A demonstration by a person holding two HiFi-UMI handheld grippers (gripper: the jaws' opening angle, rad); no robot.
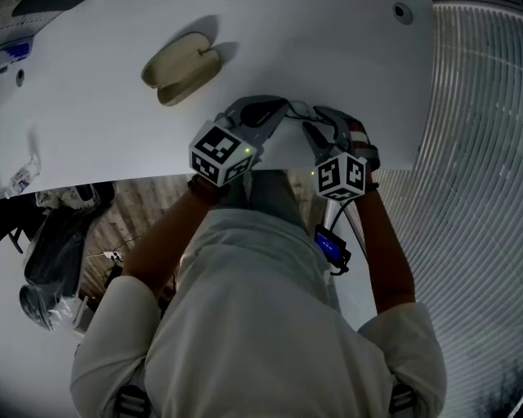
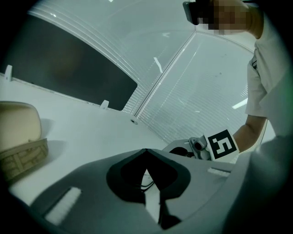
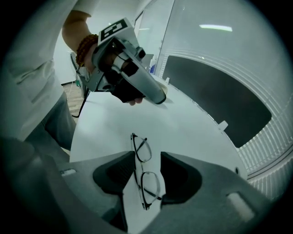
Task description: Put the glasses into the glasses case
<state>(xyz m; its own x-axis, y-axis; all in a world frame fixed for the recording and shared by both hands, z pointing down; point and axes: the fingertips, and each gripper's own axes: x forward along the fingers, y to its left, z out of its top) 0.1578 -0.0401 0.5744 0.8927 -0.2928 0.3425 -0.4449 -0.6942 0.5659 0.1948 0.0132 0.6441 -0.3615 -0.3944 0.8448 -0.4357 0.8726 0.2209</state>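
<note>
A pair of thin black-rimmed glasses (image 3: 150, 183) lies folded on the white table (image 1: 327, 49). My right gripper (image 3: 147, 155) points down over them, open, with a jaw on each side and neither pad pressing. My left gripper (image 3: 158, 98) hovers a little farther along the table, apart from the glasses; in its own view its tips (image 2: 146, 151) meet, shut on nothing. The beige glasses case (image 1: 181, 68) lies open at the far left of the table, and shows at the left edge (image 2: 20, 137) of the left gripper view. Both grippers (image 1: 278, 106) (image 1: 315, 122) are near the table's front edge.
The table's front edge (image 1: 163, 175) runs just under the grippers. A ribbed white surface (image 1: 474, 122) borders the table on the right. Bags (image 1: 49, 245) sit on the floor at left. Small items (image 1: 20, 175) lie at the table's left end. A round hole (image 1: 402, 11) marks the far corner.
</note>
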